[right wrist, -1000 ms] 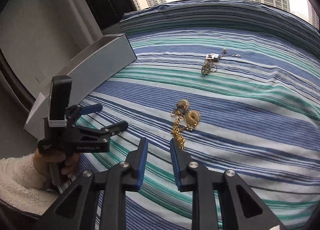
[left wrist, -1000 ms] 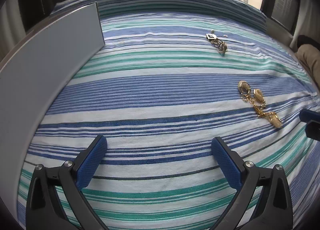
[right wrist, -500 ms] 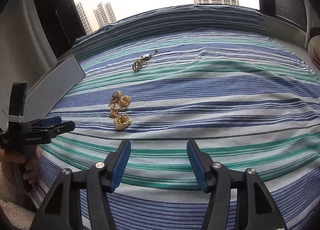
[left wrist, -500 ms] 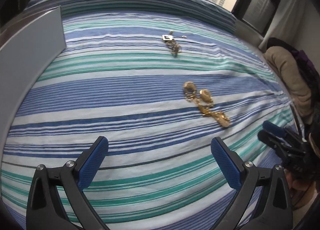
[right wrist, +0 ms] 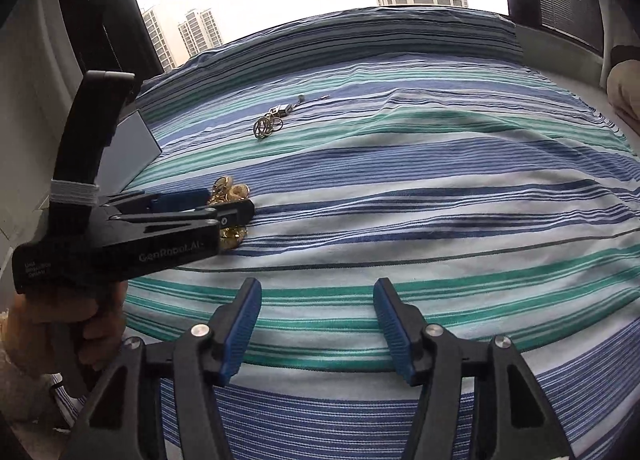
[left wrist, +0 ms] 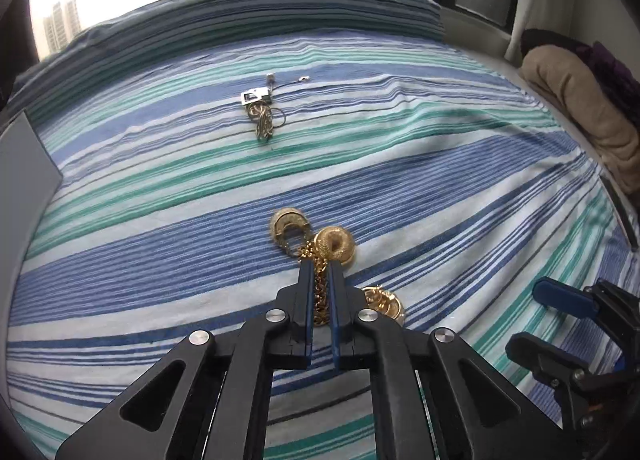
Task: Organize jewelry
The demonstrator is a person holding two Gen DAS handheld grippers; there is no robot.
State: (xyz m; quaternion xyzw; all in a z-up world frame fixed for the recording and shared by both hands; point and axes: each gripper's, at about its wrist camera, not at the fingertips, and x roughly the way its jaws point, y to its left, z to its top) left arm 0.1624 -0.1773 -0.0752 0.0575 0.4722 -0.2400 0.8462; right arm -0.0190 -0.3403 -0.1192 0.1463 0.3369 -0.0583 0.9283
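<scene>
Now the gold chain (left wrist: 320,292) is pinched between the left gripper (left wrist: 320,268) on the striped bedspread (left wrist: 440,188); nearby, the right gripper (right wrist: 316,324) is held spread, empty.

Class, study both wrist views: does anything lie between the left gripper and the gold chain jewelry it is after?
Nothing visible does. The left gripper has its fingers closed around the gold chain jewelry on the striped bedspread. The right gripper hangs open, apart from it.
</scene>
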